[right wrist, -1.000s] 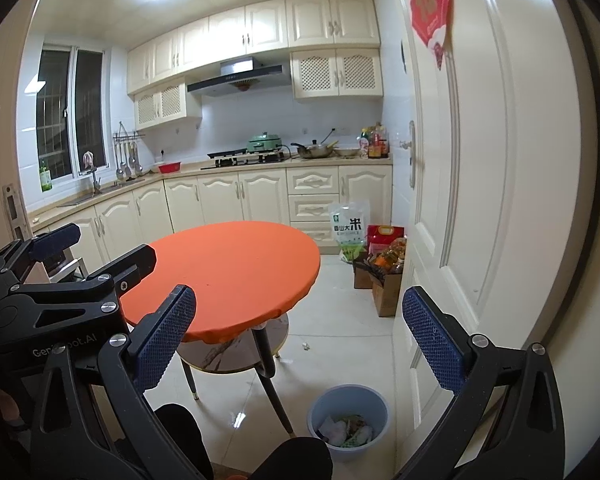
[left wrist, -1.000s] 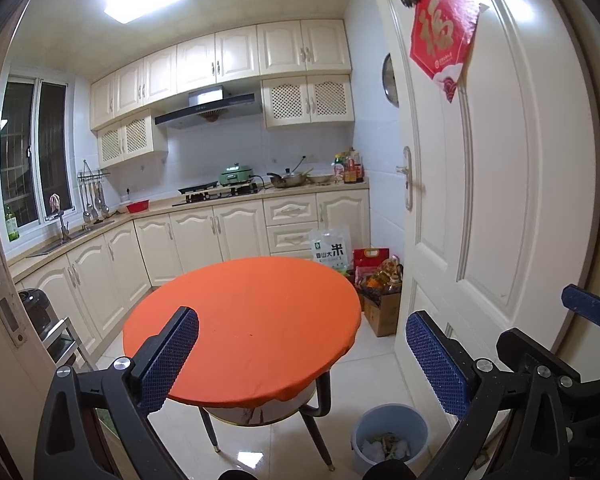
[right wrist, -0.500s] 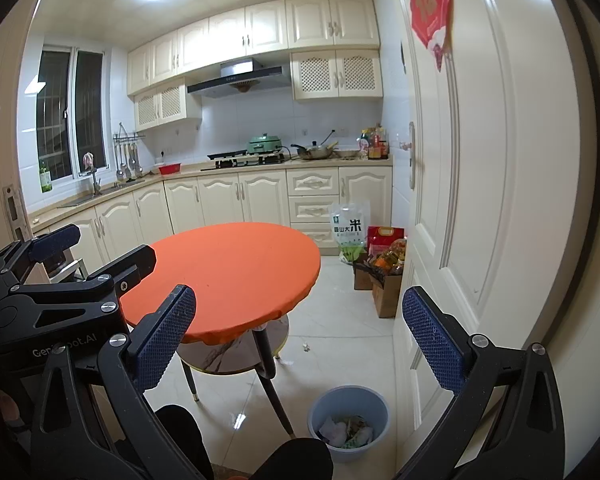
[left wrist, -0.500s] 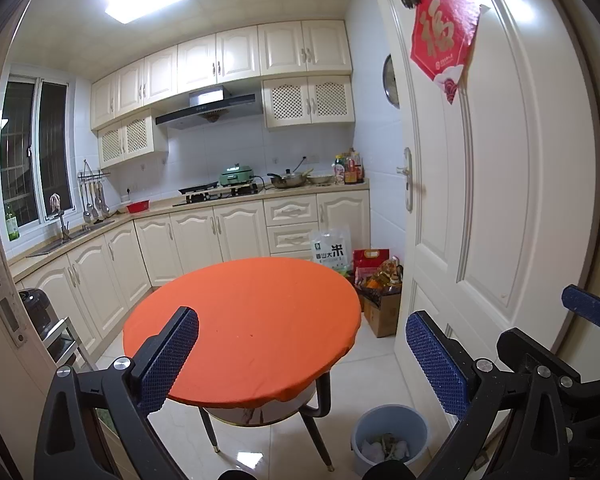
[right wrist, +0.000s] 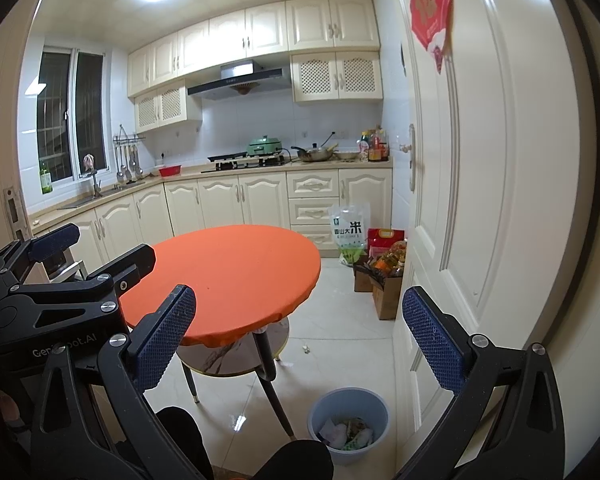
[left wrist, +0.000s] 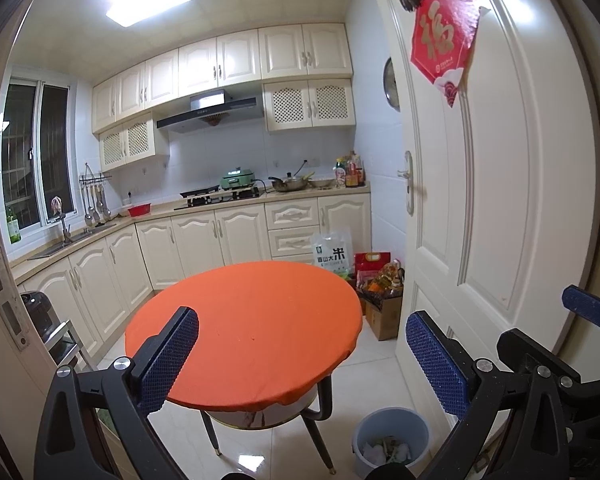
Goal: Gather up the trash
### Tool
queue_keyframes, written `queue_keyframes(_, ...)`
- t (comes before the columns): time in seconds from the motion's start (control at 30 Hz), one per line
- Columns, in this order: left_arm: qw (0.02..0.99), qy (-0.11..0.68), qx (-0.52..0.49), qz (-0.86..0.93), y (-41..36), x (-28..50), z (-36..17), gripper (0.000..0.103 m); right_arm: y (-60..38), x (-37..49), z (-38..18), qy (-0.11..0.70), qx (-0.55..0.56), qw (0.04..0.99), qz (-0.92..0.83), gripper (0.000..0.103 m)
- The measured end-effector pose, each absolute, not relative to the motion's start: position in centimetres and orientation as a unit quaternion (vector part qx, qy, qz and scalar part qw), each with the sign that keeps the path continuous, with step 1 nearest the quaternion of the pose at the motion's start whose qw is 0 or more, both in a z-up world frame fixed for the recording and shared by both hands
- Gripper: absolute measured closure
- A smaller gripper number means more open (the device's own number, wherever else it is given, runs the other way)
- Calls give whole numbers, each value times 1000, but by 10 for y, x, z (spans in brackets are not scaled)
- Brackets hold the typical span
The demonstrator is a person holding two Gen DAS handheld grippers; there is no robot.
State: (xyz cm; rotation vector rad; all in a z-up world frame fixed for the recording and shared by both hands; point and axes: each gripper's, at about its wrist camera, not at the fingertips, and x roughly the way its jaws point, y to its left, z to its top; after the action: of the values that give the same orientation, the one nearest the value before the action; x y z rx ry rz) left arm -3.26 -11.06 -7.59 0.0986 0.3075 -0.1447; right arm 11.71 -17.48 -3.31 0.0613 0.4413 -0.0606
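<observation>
A blue-grey waste bin (left wrist: 392, 438) with crumpled trash inside stands on the floor by the round table's right legs; it also shows in the right wrist view (right wrist: 349, 424). A small white scrap (right wrist: 306, 348) lies on the floor tiles beyond the bin. My left gripper (left wrist: 302, 360) is open and empty, held high in front of the table. My right gripper (right wrist: 300, 340) is open and empty, beside the left one. The left gripper's body (right wrist: 60, 292) shows at the left of the right wrist view.
A round table with an orange cover (left wrist: 248, 328) stands in the kitchen's middle. A white door (left wrist: 500, 200) stands open at the right. A rice bag (left wrist: 332, 254) and cardboard boxes of goods (left wrist: 384, 304) sit by the cabinets. Counters line the back and left walls.
</observation>
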Motion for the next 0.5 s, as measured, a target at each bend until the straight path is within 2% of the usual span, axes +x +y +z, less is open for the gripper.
queue_keyframes(0.5,985,152,50,-72,-112,-35,-78,1,-172,116,-31,218,29,975,-33,0)
